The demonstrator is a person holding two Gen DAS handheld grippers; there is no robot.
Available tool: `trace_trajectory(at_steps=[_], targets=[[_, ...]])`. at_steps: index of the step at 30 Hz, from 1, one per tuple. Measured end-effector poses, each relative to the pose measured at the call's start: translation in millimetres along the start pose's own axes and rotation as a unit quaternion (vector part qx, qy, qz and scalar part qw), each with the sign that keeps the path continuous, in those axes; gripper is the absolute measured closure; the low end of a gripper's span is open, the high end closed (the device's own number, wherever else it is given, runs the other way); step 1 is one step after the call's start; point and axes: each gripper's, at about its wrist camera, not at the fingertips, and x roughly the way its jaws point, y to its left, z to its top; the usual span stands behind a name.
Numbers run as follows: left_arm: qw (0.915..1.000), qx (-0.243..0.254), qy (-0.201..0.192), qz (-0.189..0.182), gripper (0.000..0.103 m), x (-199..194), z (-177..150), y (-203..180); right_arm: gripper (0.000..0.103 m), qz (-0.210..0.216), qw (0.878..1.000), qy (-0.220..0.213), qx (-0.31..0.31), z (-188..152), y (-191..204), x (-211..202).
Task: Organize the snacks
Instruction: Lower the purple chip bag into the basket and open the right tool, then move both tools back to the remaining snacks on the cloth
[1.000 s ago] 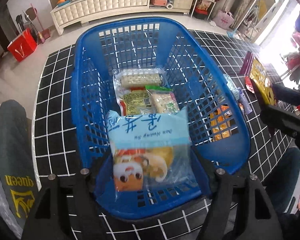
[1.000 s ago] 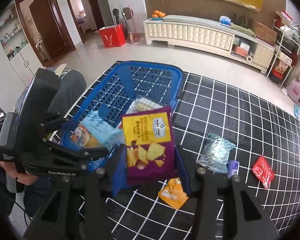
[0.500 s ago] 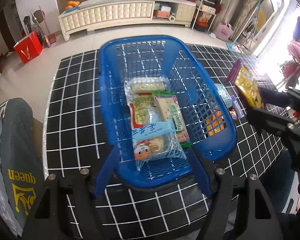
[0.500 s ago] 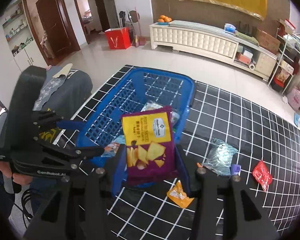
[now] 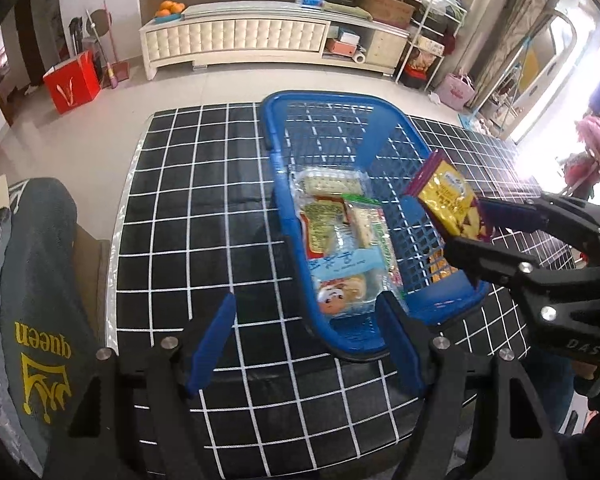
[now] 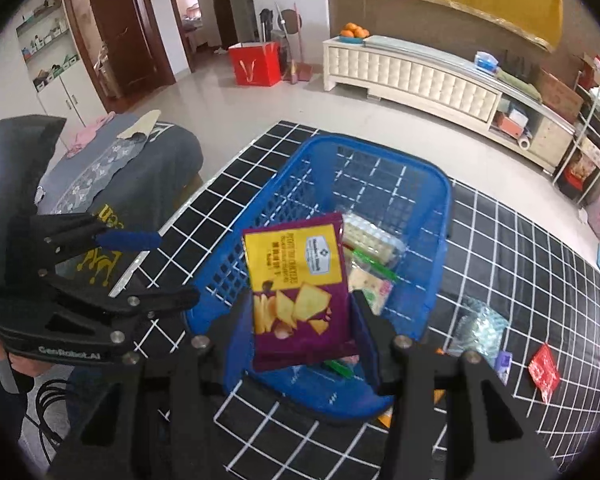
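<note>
Holding one purple and yellow chip bag [image 6: 300, 292] between its two blue pads, my right gripper [image 6: 300, 320] is clamped on the bag's lower part and keeps it upright above the near end of the one blue basket [image 6: 440, 216]. From my left wrist camera the same chip bag [image 5: 452, 208] hangs over the basket's right rim [image 5: 420, 148].

My left gripper [image 5: 304, 344] stands wide apart with nothing between its pads, just off the basket's near left corner, over the black tabletop with white grid lines [image 5: 204, 208].

Inside the basket I count four packets: a clear pack of pale crackers [image 5: 330, 186] at the far end, a red and green packet [image 5: 320, 228], a green-edged wafer pack [image 5: 366, 220] beside it, and a light blue bag with a cartoon face [image 5: 344, 280] nearest me.

Outside the basket, on the tabletop to its right, lie a clear crinkled bag [image 6: 480, 328], a small purple packet [image 6: 502, 362] touching it, and a small red packet [image 6: 544, 368] a little apart. An orange packet [image 5: 440, 268] shows through the basket's right wall.
</note>
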Motion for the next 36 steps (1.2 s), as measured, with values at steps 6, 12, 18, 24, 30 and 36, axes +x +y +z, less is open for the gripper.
trace_trajectory(at_steps=[6, 12, 18, 24, 30, 36], targets=[[0.9998, -0.015, -0.007, -0.014, 0.033, 6.4, 12.3, 20.5, 0.051, -0.005, 1.0, 0.012, 0.004, 18.3, -6.6, 31.6], [0.9994, -0.032, -0.013, -0.007, 0.033, 21.5, 37.6, 33.4, 0.043, -0.018, 1.0, -0.018, -0.012, 49.8, -25.0, 57.4], [0.999, -0.036, -0.023, -0.01, 0.033, 24.9, 50.7, 33.4, 0.015, -0.029, 0.999, -0.011, -0.028, 50.6, -26.4, 55.0], [0.9992, -0.03, -0.026, -0.009, 0.033, 17.9, 51.1, 20.3, 0.014, -0.017, 0.999, -0.019, -0.034, 44.2, -29.8, 33.5], [0.9992, -0.011, -0.039, -0.004, 0.033, -1.5, 48.3, -5.1, 0.014, -0.019, 0.999, -0.032, -0.012, 39.5, -43.2, 1.3], [0.9984, 0.008, -0.055, 0.002, 0.033, -21.3, 42.5, -36.9, 0.014, -0.023, 0.999, -0.046, 0.002, 26.3, -54.9, -28.9]])
